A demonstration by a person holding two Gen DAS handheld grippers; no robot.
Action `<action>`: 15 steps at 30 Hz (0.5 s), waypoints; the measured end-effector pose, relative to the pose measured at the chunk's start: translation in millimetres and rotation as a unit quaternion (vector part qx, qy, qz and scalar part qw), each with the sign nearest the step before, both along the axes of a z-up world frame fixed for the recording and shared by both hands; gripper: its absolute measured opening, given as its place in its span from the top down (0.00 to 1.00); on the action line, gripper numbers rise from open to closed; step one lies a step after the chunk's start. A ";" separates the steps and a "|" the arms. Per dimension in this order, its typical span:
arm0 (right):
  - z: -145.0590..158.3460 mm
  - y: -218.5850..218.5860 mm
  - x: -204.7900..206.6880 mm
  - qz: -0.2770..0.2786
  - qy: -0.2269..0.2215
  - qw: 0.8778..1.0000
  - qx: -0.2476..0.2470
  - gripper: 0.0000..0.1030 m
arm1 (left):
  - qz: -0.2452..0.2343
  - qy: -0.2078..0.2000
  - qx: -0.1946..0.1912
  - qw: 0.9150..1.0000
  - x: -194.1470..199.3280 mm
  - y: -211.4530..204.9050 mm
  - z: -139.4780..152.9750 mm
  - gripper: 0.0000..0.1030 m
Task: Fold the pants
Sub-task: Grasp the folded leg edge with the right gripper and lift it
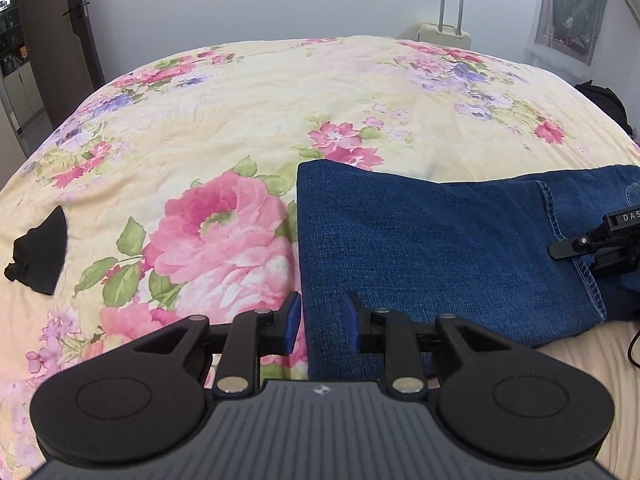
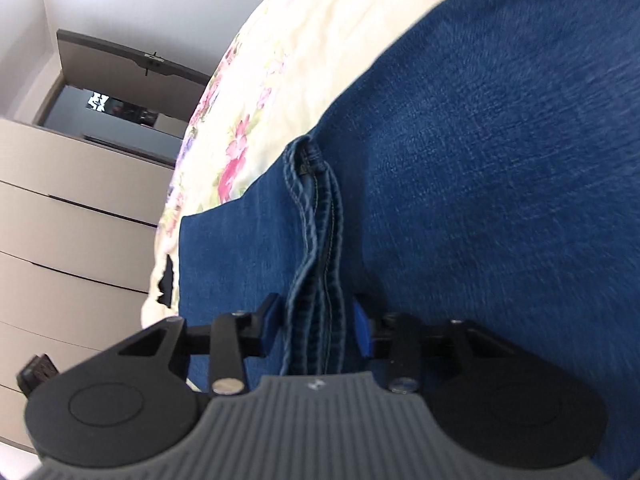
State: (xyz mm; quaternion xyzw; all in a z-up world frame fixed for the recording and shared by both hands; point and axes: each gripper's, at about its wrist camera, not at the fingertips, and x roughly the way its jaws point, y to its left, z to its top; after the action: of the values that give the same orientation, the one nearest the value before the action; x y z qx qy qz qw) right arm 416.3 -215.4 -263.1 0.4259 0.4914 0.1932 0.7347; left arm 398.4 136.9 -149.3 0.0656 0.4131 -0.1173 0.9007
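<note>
Right claw [image 1: 560, 249] reads "DAS"; blue jeans [image 1: 420, 240] unlabelled.

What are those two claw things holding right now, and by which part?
Left gripper: nothing, jaws open above the jeans. Right gripper: the stitched hems sit between its jaws; a firm pinch cannot be told.

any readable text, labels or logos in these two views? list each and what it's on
"DAS", cut off by the frame edge: on the right gripper, seen from the left wrist view.
Small emblem on the left gripper body: no letters legible.
Bright sign through the doorway: too blurred to read.
Jeans: no text visible.
</note>
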 end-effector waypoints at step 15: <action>72.7 -11.3 2.9 0.028 -0.060 0.998 -0.009 0.91 | 0.066 -0.025 0.000 0.998 2.3 -4.9 29.7 0.70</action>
State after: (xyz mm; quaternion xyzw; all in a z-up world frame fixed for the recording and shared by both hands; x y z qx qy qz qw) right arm 419.2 -226.7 -190.4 0.3932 0.4596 0.2348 0.7610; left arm 400.8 132.0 -119.6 0.0414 0.3936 -0.0562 0.9166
